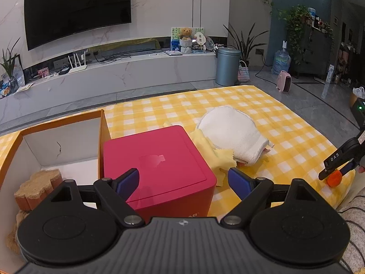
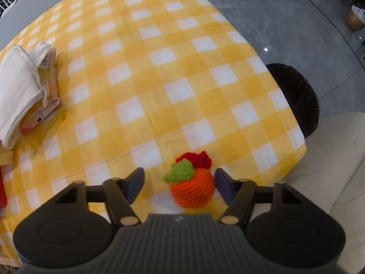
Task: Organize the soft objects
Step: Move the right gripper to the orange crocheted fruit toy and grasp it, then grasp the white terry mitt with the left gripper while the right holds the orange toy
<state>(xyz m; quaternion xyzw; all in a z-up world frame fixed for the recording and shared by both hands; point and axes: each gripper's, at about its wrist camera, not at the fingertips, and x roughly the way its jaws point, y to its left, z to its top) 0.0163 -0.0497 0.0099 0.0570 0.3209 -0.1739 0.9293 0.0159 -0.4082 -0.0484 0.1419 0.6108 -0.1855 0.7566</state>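
Observation:
An orange crocheted fruit (image 2: 192, 189) with a green leaf and a red tuft lies on the yellow checked cloth near the table's front right corner. My right gripper (image 2: 180, 182) points steeply down over it, open. The fruit sits between the pads close to the right one, with a gap to the left one. In the left wrist view the same fruit (image 1: 334, 179) shows under the right gripper (image 1: 337, 167). My left gripper (image 1: 183, 178) hangs open and empty over a pink box (image 1: 157, 166). A folded white towel (image 1: 232, 132) and a yellow cloth (image 1: 212, 155) lie behind it.
An open orange carton (image 1: 68, 123) at the left holds brown flower-shaped sponges (image 1: 38, 187). Under the white towel (image 2: 18, 91) lie flat packets (image 2: 49, 84). A dark round stool (image 2: 296, 98) and a cream sofa (image 2: 330, 159) stand past the table's right edge.

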